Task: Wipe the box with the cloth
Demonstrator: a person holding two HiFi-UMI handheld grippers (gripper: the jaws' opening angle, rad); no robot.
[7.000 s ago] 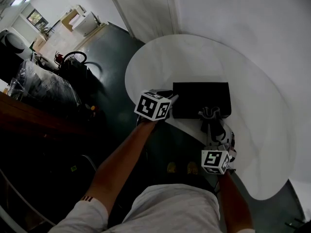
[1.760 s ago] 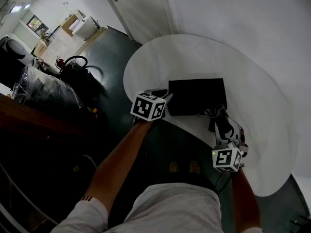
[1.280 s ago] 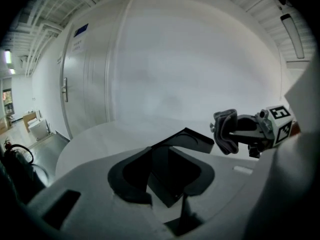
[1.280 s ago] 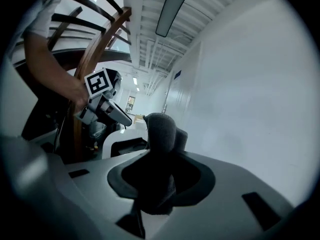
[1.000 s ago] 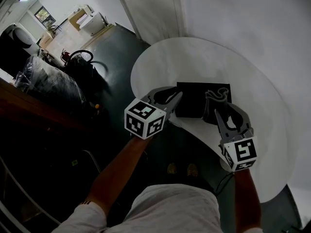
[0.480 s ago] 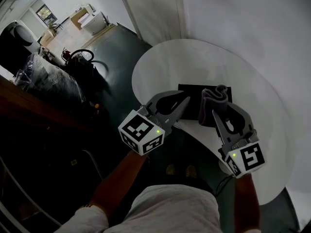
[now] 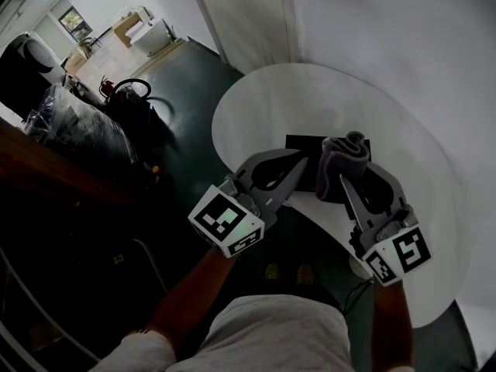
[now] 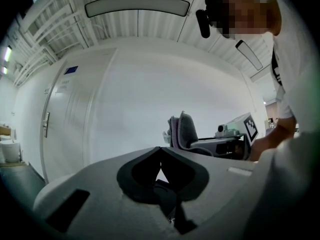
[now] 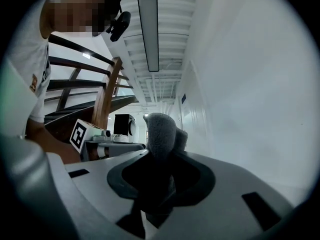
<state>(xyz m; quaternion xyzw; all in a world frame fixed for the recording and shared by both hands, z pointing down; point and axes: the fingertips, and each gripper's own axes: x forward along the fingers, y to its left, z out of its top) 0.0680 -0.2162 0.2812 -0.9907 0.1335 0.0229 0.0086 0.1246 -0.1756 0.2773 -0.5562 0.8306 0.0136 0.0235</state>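
Evidently the soft grey cloth (image 7: 341, 155) is pinched between the jaws of the right gripper (image 7: 342, 178), with its bunched top standing above the tips. It looks light and limp, so it would likely flop unless pressed flat against a surface. The left gripper (image 7: 301, 163) has its jaws together with nothing between them. The flat black rectangular box (image 7: 305, 144) lies on the round white table (image 7: 256, 107), partly hidden behind both grippers, which appear lifted clear of it. It seems stiff, light and liable to slide, so bracing one edge looks sensible.
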